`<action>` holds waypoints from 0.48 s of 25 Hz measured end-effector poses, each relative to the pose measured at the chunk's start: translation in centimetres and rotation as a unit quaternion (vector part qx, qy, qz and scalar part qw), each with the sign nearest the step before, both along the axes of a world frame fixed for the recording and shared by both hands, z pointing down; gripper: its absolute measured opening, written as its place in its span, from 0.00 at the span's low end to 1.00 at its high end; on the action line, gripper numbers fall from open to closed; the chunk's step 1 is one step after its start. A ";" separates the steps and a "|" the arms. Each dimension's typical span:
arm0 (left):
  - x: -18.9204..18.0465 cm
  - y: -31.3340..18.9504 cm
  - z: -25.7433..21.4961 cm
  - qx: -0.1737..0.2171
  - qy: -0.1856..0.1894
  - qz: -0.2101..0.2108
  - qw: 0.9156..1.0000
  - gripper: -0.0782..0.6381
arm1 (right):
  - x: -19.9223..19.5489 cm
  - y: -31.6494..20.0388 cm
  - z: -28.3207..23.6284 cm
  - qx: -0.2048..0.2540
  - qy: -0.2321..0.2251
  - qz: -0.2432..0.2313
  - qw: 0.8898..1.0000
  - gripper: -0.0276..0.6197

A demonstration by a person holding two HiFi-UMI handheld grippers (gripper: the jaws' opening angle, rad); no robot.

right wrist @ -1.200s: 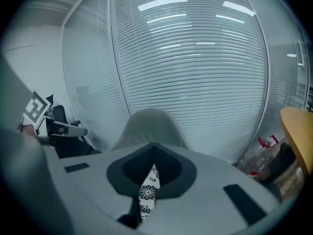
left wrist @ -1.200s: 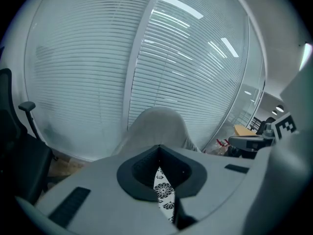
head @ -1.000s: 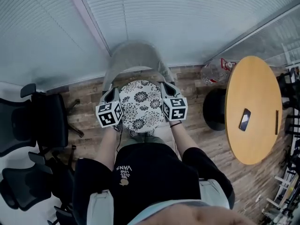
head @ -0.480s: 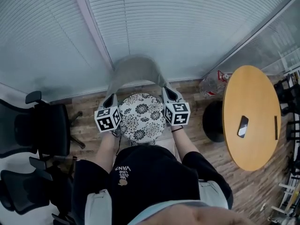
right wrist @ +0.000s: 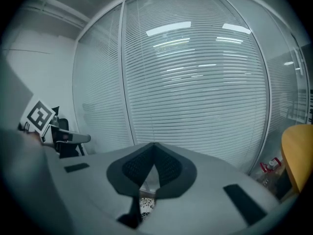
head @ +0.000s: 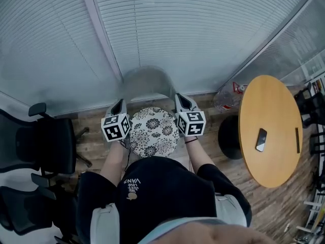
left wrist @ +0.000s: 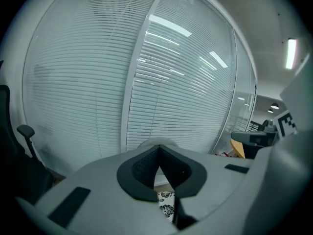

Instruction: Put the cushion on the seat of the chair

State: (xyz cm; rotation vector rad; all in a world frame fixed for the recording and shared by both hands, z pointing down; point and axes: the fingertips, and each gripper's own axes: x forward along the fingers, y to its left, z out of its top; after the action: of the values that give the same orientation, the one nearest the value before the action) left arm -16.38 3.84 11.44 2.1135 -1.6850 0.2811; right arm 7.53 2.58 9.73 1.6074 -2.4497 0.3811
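The fingers [left wrist: 144, 168] of left gripper [head: 120, 103] and right gripper [head: 179, 97] are pressed together, empty; the cushion [head: 154, 131] on the chair [head: 144, 80] should not be brushed.

Left gripper [head: 121, 103]: ahead of the torso, pointing forward and slightly down; jaws closed on the left edge of the cushion [head: 155, 131].
Right gripper [head: 181, 98]: level with the left, same forward, slightly downward tilt; jaws closed on the cushion's right edge.
Left forearm [head: 114, 159]: bare, stretched forward from the body.
Right forearm [head: 196, 154]: bare, stretched forward, roughly parallel to the left.
Spacing: grippers apart, one on each side of the cushion.
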 end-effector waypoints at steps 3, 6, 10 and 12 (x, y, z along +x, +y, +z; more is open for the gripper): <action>0.1 -0.1 -1.0 0.011 0.002 0.002 1.000 0.12 | -0.1 -0.2 -1.3 0.014 -0.002 -0.003 1.000 0.07; 0.2 -0.4 -2.3 0.026 0.004 0.005 1.000 0.12 | -0.2 -0.4 -2.8 0.032 -0.003 -0.008 0.999 0.07; 0.2 -0.6 -3.4 0.041 -0.010 0.011 0.999 0.12 | -0.4 -0.5 -4.5 0.052 -0.002 -0.012 0.999 0.07; 0.2 -1.0 -4.0 0.049 -0.009 0.011 0.999 0.12 | -0.4 -0.8 -5.3 0.063 -0.003 -0.013 0.998 0.07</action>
State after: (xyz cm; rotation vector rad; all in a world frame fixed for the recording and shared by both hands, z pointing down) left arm -16.14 2.86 7.49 2.2083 -1.7182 0.2294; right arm 7.09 1.76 4.41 1.6229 -2.5430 0.2328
